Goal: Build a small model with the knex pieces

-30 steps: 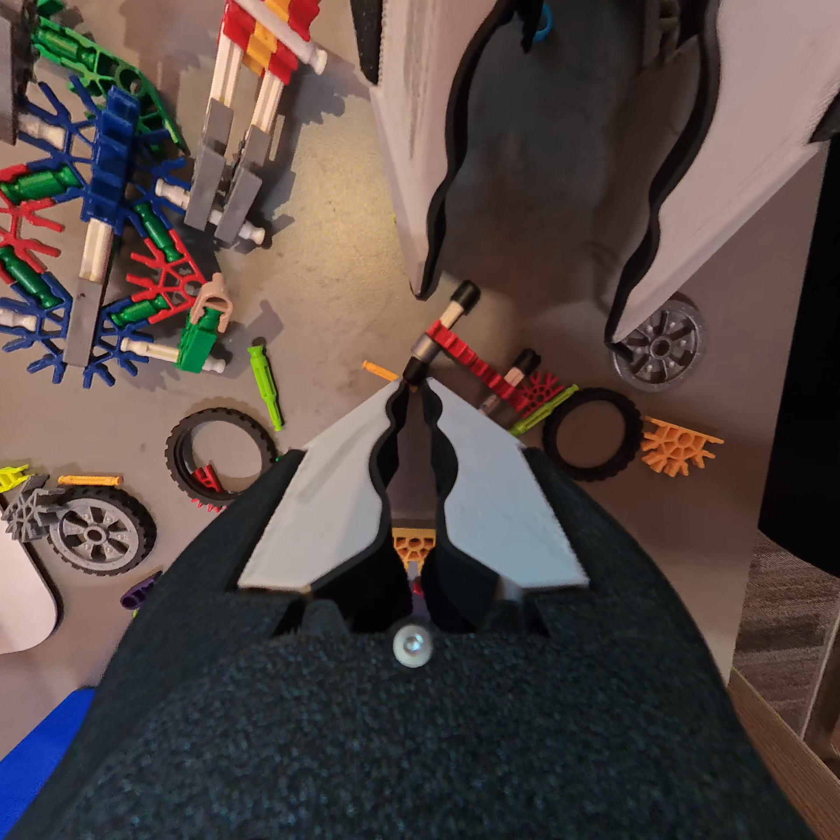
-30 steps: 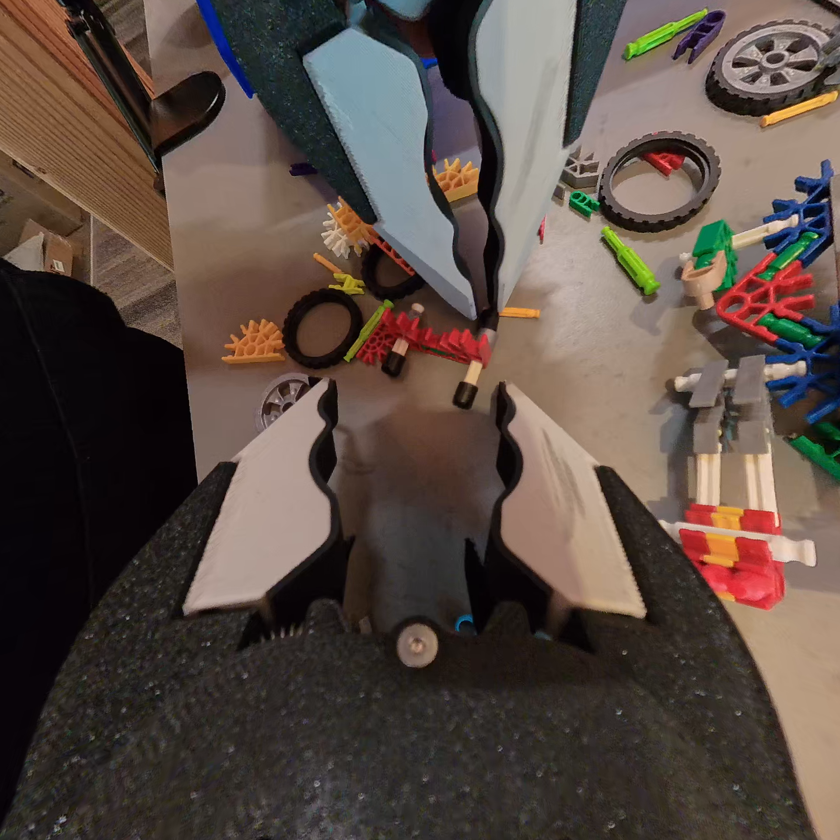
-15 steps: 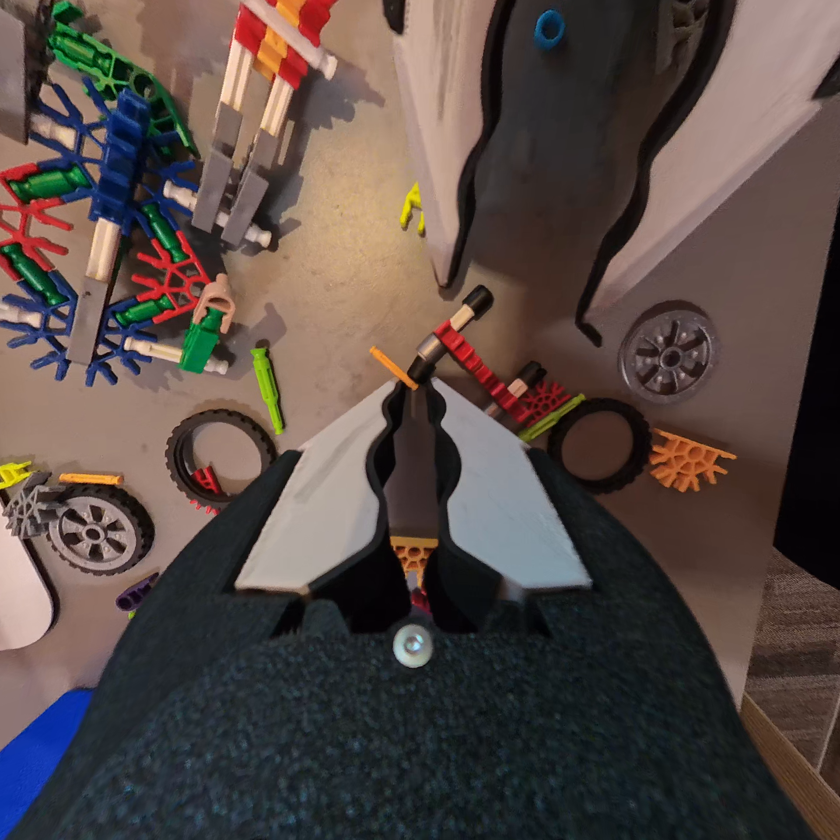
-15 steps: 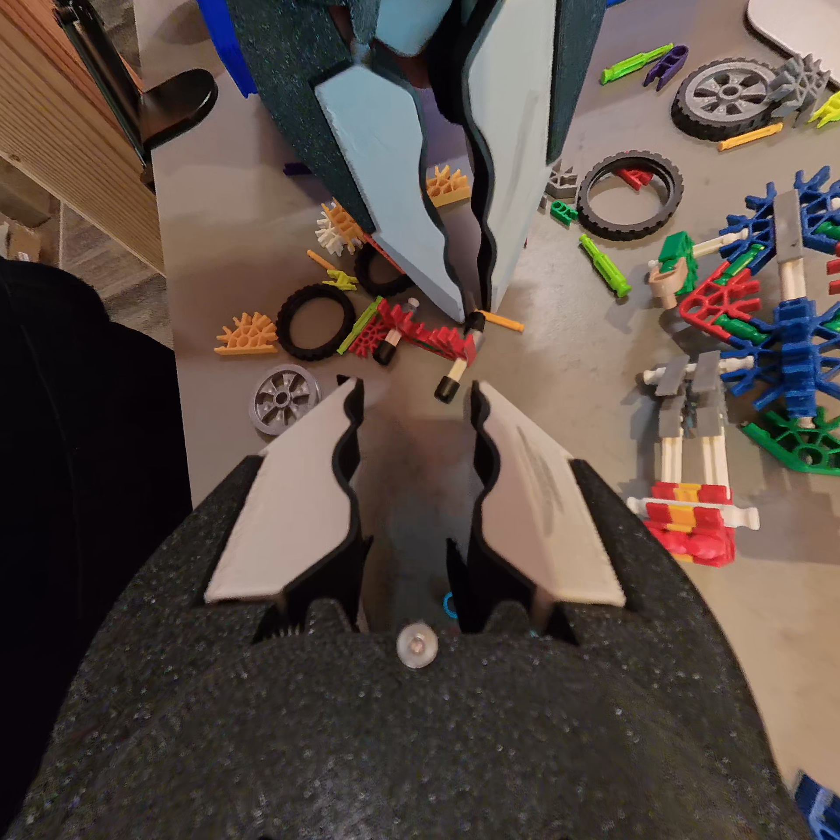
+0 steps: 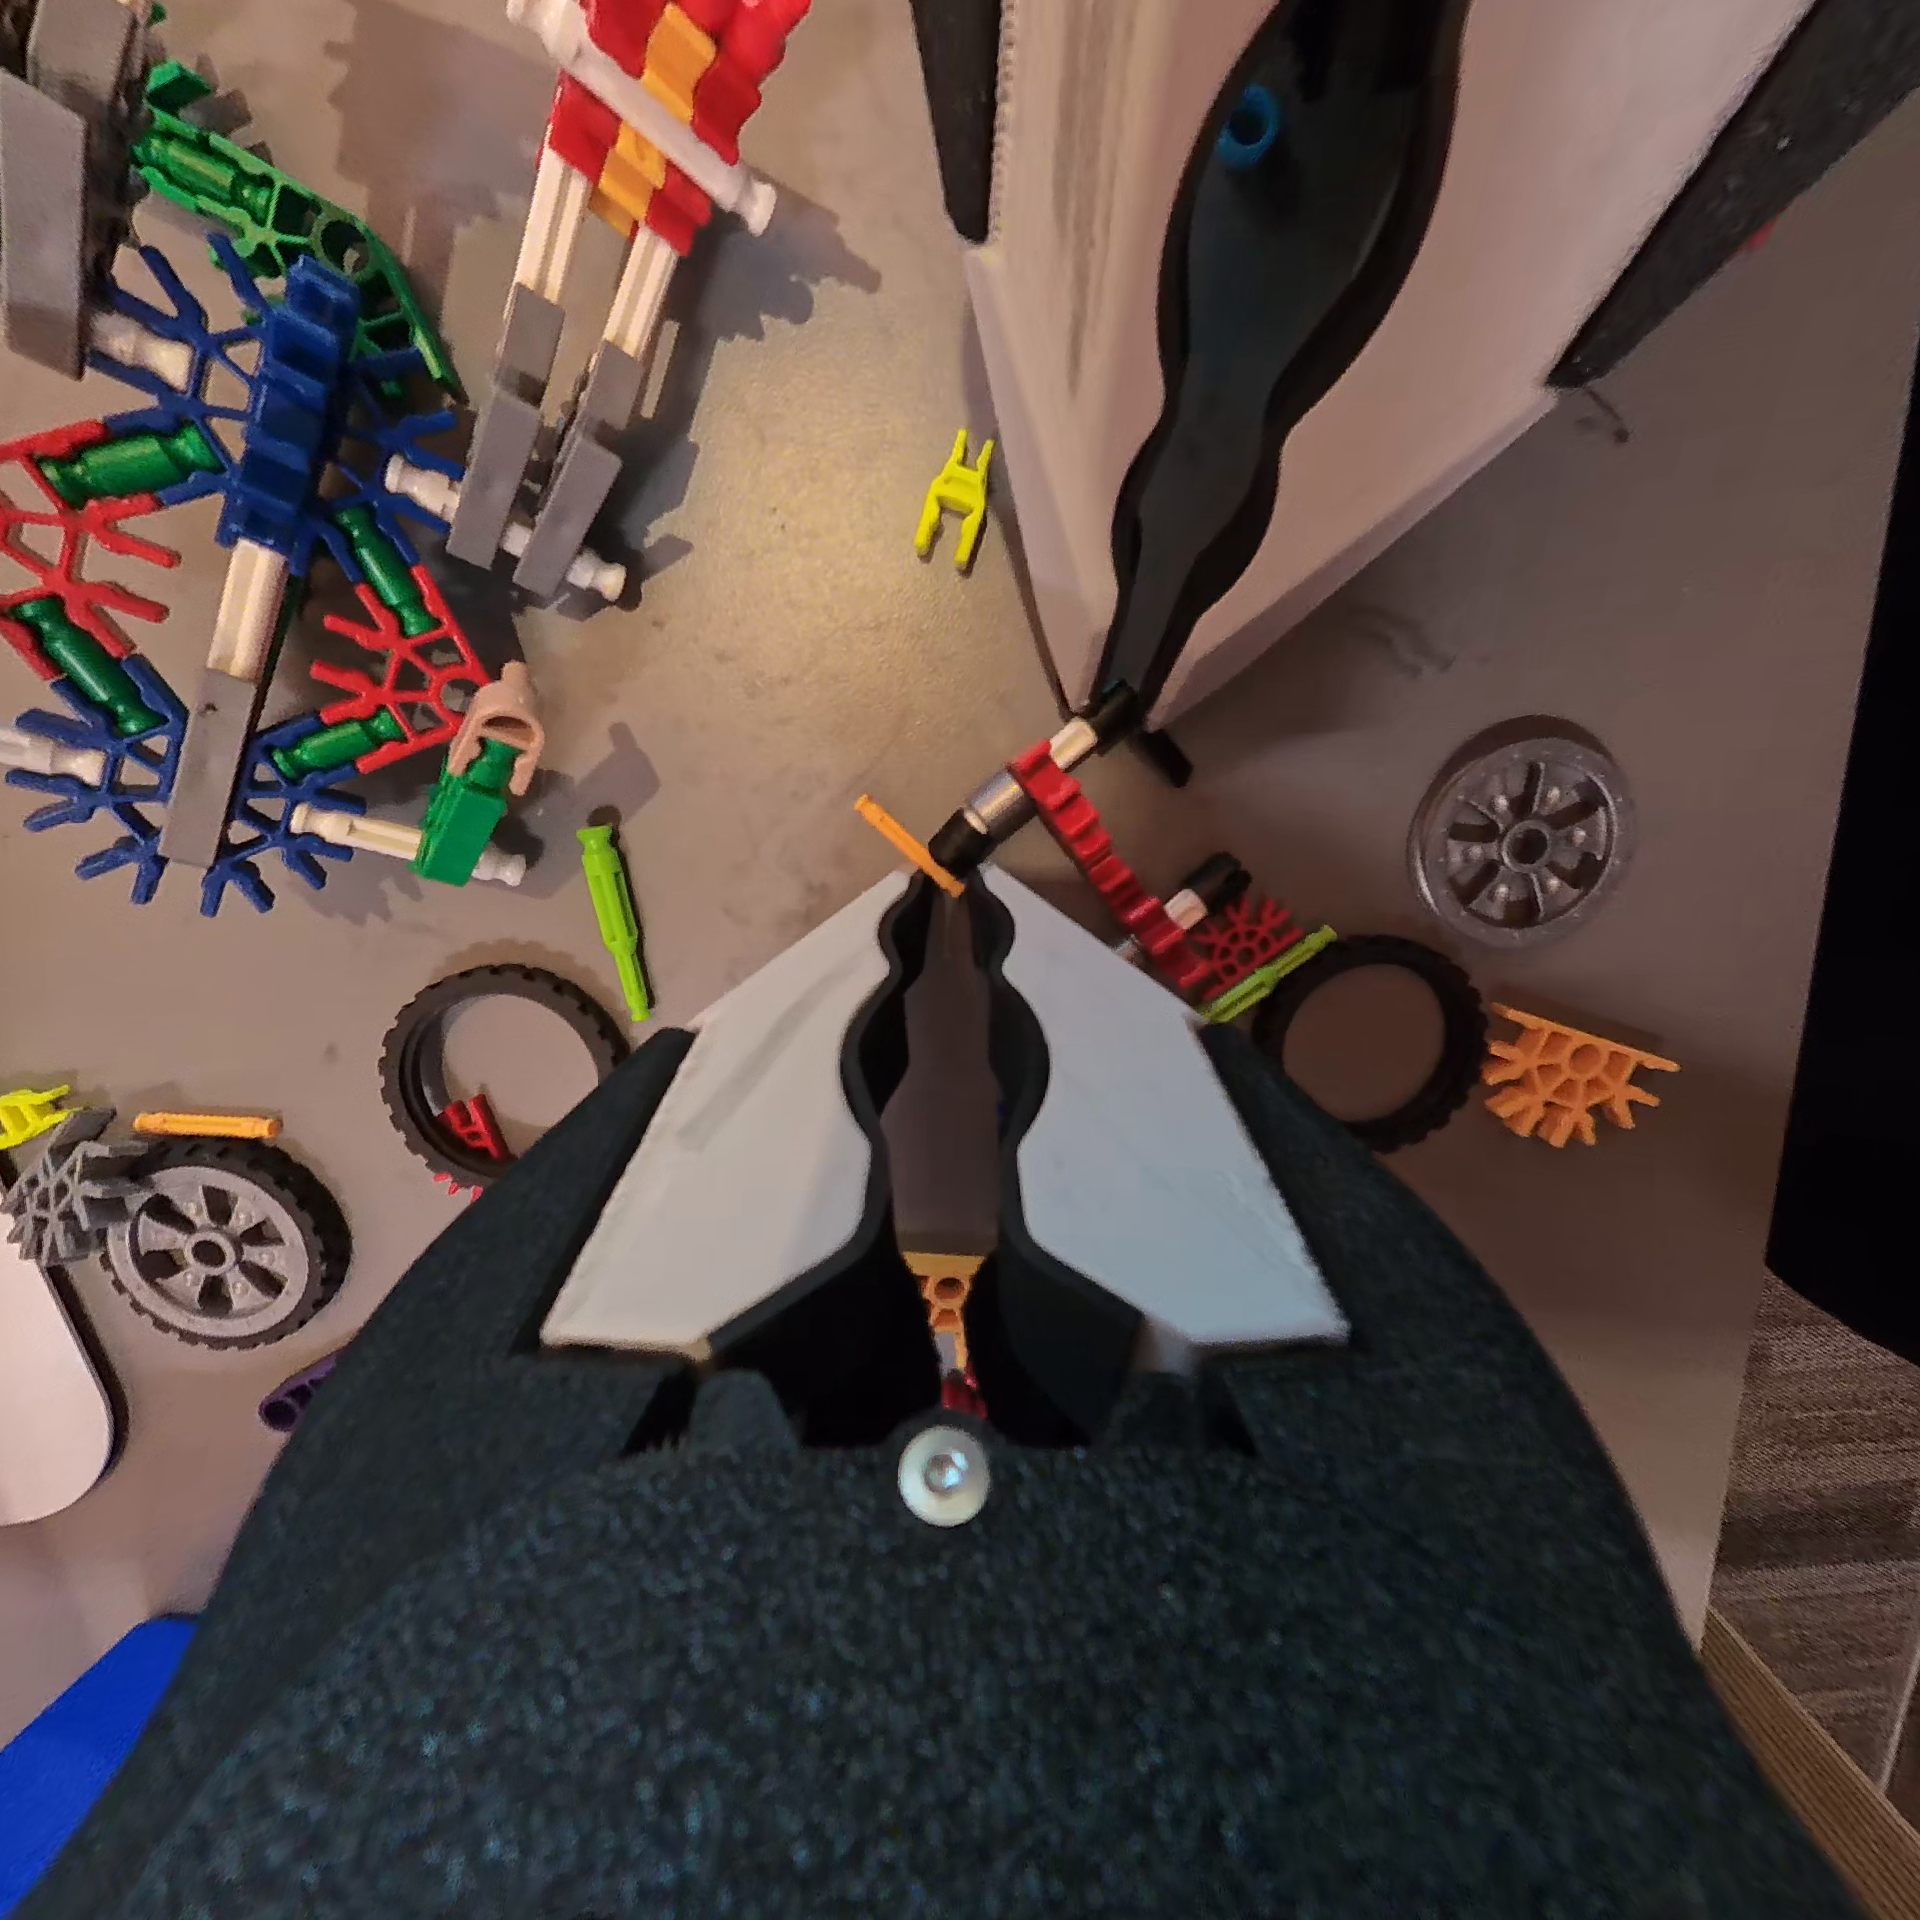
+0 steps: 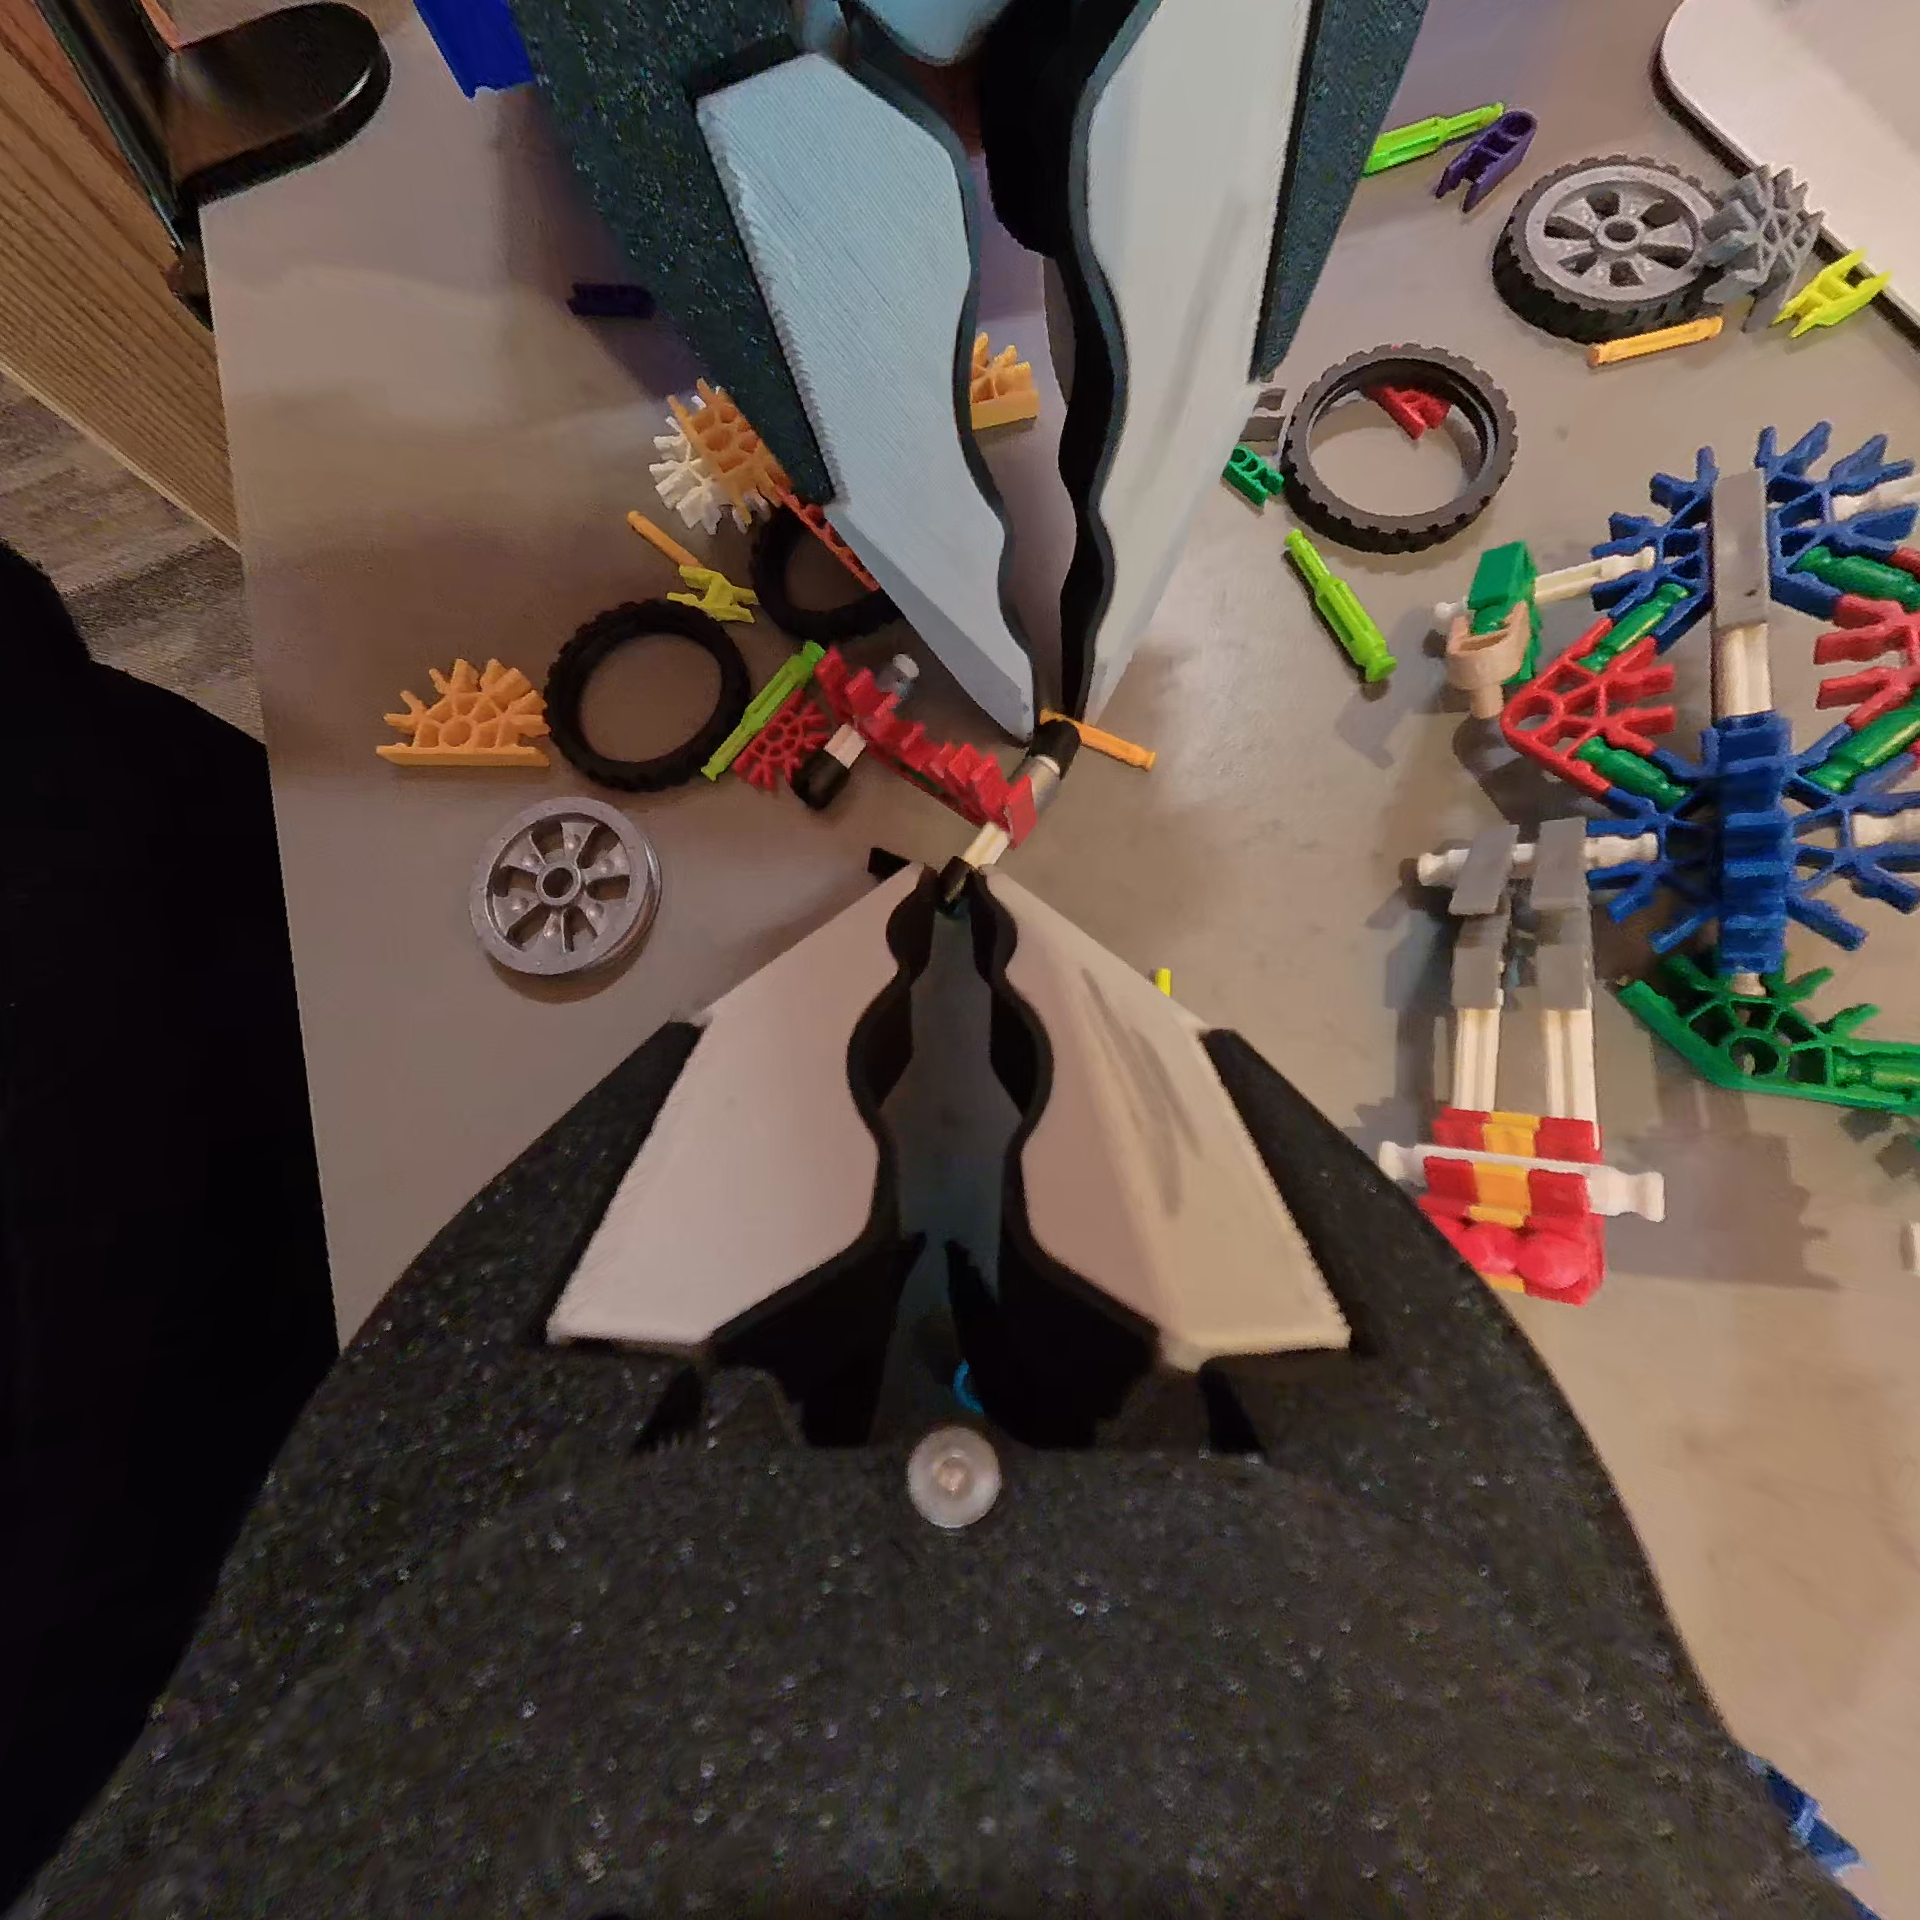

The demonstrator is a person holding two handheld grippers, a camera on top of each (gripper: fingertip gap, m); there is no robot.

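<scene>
Left gripper (image 5: 951,883): was closed on one black end of the white rod (image 5: 1070,743).
Right gripper (image 6: 951,878): was pinched shut on the rod's other black tip, at 12 o'clock.
Red toothed piece (image 6: 935,764): was clipped on the rod, between both grippers.
Orange stick (image 6: 1107,740): lay just beyond, on the grey table (image 6: 1195,644).
Grey hub (image 6: 564,885): lay at 10 o'clock.

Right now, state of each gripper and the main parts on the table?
left gripper: shut on rod's black end
right gripper: shut on rod's other end
rod: held at both ends, red connector clipped on
rimmed wheel: flat, tyre on
bare hub: flat, no tyre
loose tyre: flat, red piece inside
</scene>
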